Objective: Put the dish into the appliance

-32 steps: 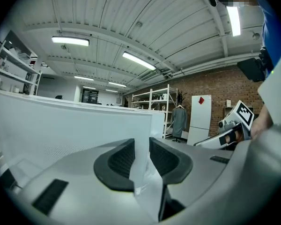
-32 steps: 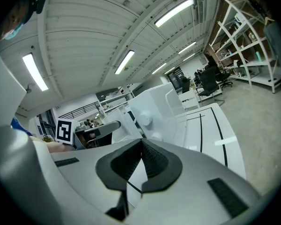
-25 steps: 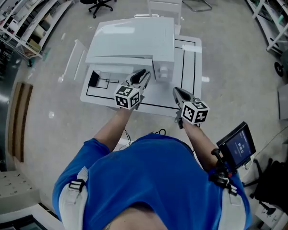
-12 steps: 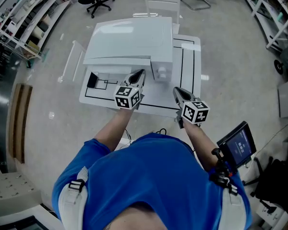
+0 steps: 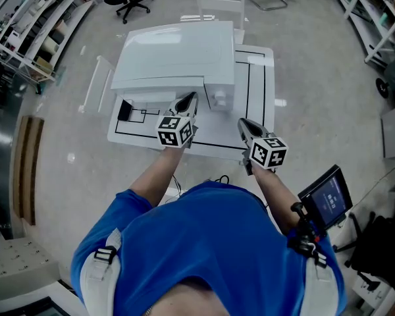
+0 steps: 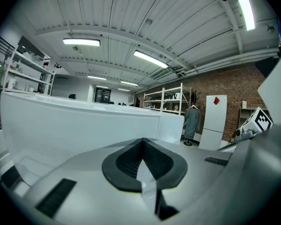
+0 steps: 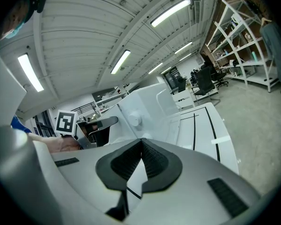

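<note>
So the left gripper (image 5: 187,100) and right gripper (image 5: 244,124) hover over the counter (image 5: 257,91) by the appliance (image 5: 178,54), fingers pinched shut on nothing, I'd guess since no dish is in sight.

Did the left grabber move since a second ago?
No. The left gripper keeps its place by the white appliance's front edge.

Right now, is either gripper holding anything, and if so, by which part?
Nothing is held. The left gripper and the right gripper each have their jaws closed together with nothing between them.
</note>
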`<state>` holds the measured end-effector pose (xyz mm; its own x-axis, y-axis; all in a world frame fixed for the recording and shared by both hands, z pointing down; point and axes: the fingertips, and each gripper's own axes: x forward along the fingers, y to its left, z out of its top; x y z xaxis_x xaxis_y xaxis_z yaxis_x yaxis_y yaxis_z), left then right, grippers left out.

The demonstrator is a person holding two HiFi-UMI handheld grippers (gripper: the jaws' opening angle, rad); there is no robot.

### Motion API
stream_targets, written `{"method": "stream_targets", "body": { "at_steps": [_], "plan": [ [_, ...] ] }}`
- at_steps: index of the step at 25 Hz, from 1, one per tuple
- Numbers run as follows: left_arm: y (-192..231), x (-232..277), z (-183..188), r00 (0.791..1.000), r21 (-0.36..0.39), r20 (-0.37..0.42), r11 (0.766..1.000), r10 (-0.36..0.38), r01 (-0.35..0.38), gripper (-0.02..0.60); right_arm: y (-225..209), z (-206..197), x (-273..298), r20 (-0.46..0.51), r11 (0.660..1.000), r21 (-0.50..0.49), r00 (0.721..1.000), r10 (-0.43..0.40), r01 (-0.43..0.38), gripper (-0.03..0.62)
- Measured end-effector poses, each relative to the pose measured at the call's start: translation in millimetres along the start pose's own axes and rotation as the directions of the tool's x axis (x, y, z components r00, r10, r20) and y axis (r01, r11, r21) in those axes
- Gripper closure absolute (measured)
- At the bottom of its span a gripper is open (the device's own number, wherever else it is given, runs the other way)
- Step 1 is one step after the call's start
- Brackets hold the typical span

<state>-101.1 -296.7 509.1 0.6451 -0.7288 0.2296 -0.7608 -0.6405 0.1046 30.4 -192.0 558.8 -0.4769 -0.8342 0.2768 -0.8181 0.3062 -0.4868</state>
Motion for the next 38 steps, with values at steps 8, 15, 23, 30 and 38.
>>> {"method": "stream_targets", "body": {
  "at_steps": [8,15,23,30,38],
  "plan": [
    [3.0,0.8,2.2,1.0,-0.015,-0.004,1.0,-0.004,0.004,0.575,3.9,-3.9,0.2,0.001,1.0,0.008,1.0,-0.003,0.003,0.592],
    [3.4,-0.4,3.2,1.0,-0.01,-0.002,1.0,-0.013,0.013,0.575,5.4,-1.0,0.0,0.011,1.0,0.01,1.0,-0.006,0.006,0.592],
    [9.5,6.7,-1.5,1.0,-0.032,0.005,0.999,-0.008,0.008,0.575,2.9,0.3,-2.8,0.018,1.0,0.003,1.0,-0.004,0.004,0.592],
    [17.9,5.2,-11.7,1.0,-0.059,0.008,0.998,0.009,-0.009,0.575,1.0,-5.7,-3.6,0.014,1.0,0.0,1.0,0.007,-0.007,0.592],
    [-19.3,-30.6,-12.2,0.999,-0.078,0.027,0.997,0.024,-0.022,0.575,8.6,-9.5,-36.0,-0.005,0.999,0.001,0.999,0.047,-0.047,0.592]
  ]
}}
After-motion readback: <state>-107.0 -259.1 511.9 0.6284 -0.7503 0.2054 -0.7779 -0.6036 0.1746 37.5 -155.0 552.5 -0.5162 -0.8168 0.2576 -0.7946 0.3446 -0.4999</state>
